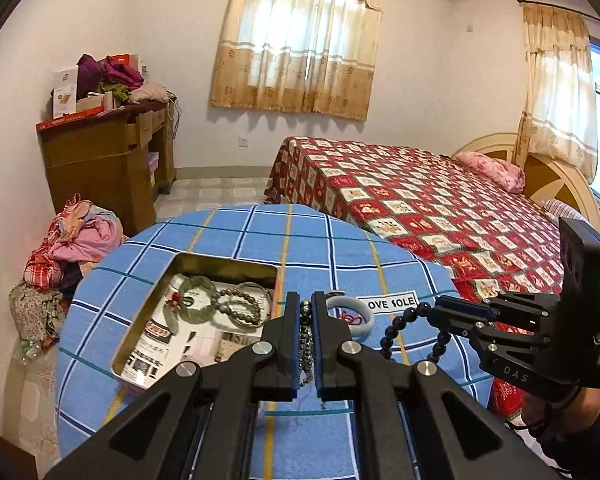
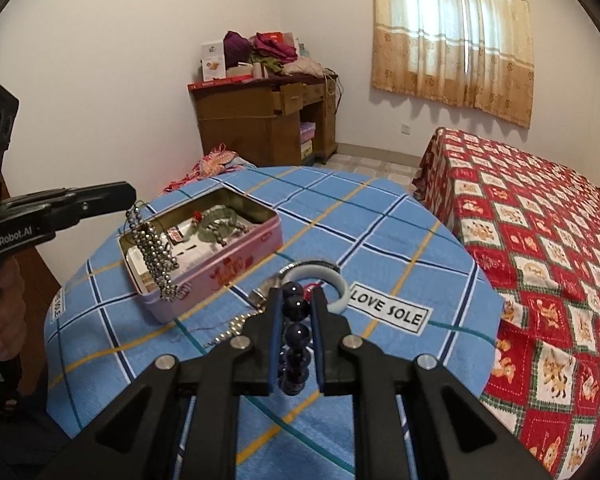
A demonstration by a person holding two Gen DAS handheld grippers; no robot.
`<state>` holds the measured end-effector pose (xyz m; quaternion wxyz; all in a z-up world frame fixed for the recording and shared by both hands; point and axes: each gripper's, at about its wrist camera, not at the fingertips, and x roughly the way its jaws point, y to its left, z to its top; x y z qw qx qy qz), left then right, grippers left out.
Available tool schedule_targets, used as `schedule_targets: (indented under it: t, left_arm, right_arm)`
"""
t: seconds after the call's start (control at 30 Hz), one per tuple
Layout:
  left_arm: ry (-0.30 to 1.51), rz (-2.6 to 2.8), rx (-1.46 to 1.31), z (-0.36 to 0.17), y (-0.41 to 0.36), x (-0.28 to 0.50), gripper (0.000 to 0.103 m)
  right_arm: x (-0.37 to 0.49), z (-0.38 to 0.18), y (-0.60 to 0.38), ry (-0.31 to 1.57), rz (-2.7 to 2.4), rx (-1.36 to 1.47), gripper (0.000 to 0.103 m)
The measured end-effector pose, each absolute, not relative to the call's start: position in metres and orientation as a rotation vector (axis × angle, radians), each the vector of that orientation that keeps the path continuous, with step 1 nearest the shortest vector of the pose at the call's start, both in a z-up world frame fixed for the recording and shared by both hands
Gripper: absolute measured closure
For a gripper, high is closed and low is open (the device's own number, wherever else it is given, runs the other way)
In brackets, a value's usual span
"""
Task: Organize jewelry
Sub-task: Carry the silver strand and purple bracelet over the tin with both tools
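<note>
My left gripper (image 1: 306,300) is shut on a silver bead chain (image 1: 306,336). In the right wrist view that chain (image 2: 154,248) dangles from the left gripper (image 2: 130,196) over the near end of the open pink tin (image 2: 228,276). My right gripper (image 2: 297,294) is shut on a dark purple bead bracelet (image 2: 296,336), whose beads (image 1: 394,334) hang in a loop above the table. The tin (image 1: 228,261) holds a green bangle (image 1: 198,298) and a grey bead bracelet (image 1: 242,306). A pale grey bangle (image 2: 340,286) lies on the cloth just beyond my right fingertips.
The round table has a blue plaid cloth (image 2: 380,236) with a "LOVE SOLE" label (image 2: 388,312). A thin metal bangle (image 2: 312,264) and a light bead string (image 2: 236,326) lie near the grey bangle. The bed (image 2: 540,220) stands right, the wooden desk (image 2: 260,120) behind, and clothes (image 1: 72,240) lie piled left.
</note>
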<state>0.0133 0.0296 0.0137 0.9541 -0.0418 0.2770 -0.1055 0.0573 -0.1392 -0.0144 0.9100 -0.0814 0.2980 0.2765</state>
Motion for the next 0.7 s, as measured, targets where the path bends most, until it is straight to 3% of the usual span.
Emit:
schedule_targets:
  t: [0.7]
  left_arm:
    - [0.517, -0.13, -0.06, 0.037, 0.069, 0.031, 0.099]
  right_arm:
    - [0.077, 0.025, -0.088, 0.541, 0.691, -0.219, 0.087]
